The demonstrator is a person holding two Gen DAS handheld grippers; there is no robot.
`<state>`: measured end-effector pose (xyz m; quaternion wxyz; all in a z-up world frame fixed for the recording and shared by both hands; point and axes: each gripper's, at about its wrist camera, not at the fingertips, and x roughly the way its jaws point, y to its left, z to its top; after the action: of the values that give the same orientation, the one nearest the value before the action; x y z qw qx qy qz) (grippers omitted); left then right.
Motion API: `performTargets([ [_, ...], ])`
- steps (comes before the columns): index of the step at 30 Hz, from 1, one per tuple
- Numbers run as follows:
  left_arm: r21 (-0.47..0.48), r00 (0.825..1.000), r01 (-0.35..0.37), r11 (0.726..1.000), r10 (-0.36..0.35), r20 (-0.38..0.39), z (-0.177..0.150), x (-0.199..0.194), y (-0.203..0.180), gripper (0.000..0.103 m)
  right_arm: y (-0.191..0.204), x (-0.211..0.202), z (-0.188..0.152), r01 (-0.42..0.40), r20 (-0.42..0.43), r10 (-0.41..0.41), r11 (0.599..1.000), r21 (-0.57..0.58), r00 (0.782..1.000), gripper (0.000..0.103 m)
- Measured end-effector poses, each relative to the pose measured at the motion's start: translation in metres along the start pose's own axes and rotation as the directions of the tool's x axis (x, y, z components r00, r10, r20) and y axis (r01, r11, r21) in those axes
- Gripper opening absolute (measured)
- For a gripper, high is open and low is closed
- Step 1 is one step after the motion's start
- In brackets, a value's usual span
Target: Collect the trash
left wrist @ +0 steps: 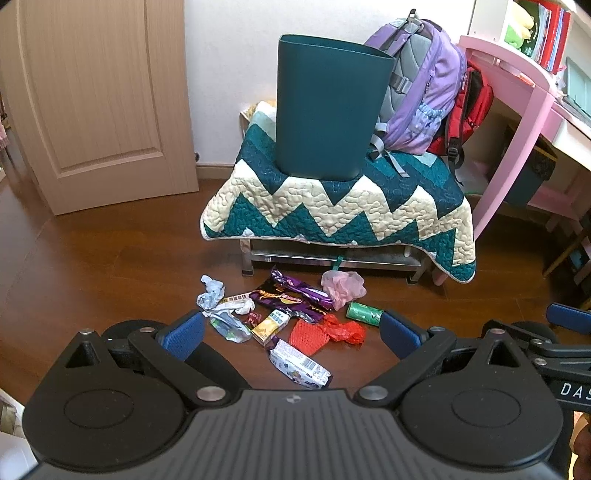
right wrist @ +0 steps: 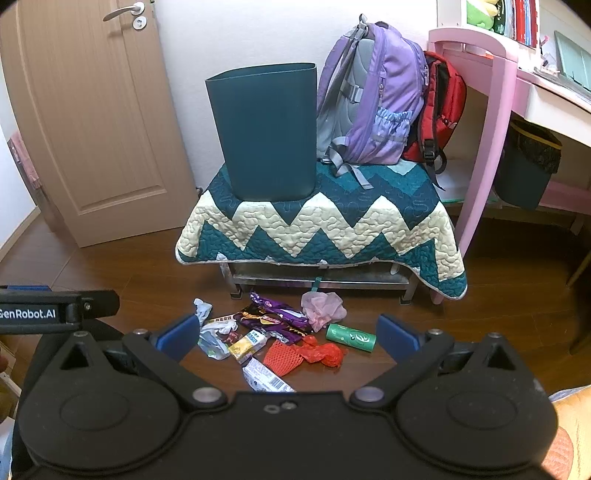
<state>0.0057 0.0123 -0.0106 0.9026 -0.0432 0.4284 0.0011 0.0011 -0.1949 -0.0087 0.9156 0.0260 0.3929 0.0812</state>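
My left tongs (left wrist: 291,328) hang released above the wood floor (left wrist: 110,251), their blue pads spread wide and grasping nothing, and my right tongs (right wrist: 288,334) are spread the same way, also empty. The trash lies in one loose heap on the floor just in front of the quilt-covered surface (left wrist: 332,210): two purple snack wrappers (left wrist: 295,295), one pink crumpled bag (left wrist: 343,286), one green roll (left wrist: 364,314), one red mesh net (left wrist: 308,336) touching one red crumpled plastic piece (left wrist: 345,330), one yellow carton (left wrist: 269,325), one white printed packet (left wrist: 299,367), and some crumpled clear and white plastic (left wrist: 218,299) at the heap's left that I cannot count reliably. One dark teal waste bin (left wrist: 325,107) stands upright on the surface, with one purple backpack (left wrist: 417,85) beside it and one red backpack (left wrist: 469,107) behind that. Only my right view shows the door handle (right wrist: 123,13) and a second bin lined with a black bag (right wrist: 528,166) under the pink desk (right wrist: 491,110); the left view cuts the door off below the handle.
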Motion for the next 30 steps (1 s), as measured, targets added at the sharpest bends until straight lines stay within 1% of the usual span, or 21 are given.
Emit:
performTargets([
  [8,-0.01,0.999,0.012,1.0,-0.012,-0.032,0.003,0.01,0.0,0.101,-0.001,0.005,0.0,0.006,-0.008,-0.006,1.0,-0.004,1.0,0.102],
  [13,-0.032,0.999,0.022,0.999,-0.023,-0.039,0.006,0.018,0.004,0.101,0.0,0.009,0.001,0.024,0.004,-0.024,1.0,-0.015,1.0,0.102],
  [18,-0.039,0.998,0.037,0.999,-0.039,-0.044,0.012,0.031,0.009,0.101,0.001,0.023,0.011,0.028,0.0,-0.029,0.999,-0.037,1.0,0.102],
  [21,-0.047,0.997,0.047,0.998,-0.05,-0.066,0.018,0.045,0.012,0.101,0.0,0.035,0.017,0.027,-0.013,-0.028,0.999,-0.045,1.0,0.102],
  [25,-0.07,0.993,0.059,0.996,-0.066,-0.101,0.025,0.064,0.016,0.101,-0.005,0.055,0.027,0.017,-0.043,-0.018,1.0,-0.025,0.999,0.102],
  [30,-0.066,0.992,0.051,0.997,-0.058,-0.109,0.033,0.082,0.011,0.101,-0.007,0.074,0.037,0.001,-0.071,-0.003,1.0,-0.021,0.997,0.1],
])
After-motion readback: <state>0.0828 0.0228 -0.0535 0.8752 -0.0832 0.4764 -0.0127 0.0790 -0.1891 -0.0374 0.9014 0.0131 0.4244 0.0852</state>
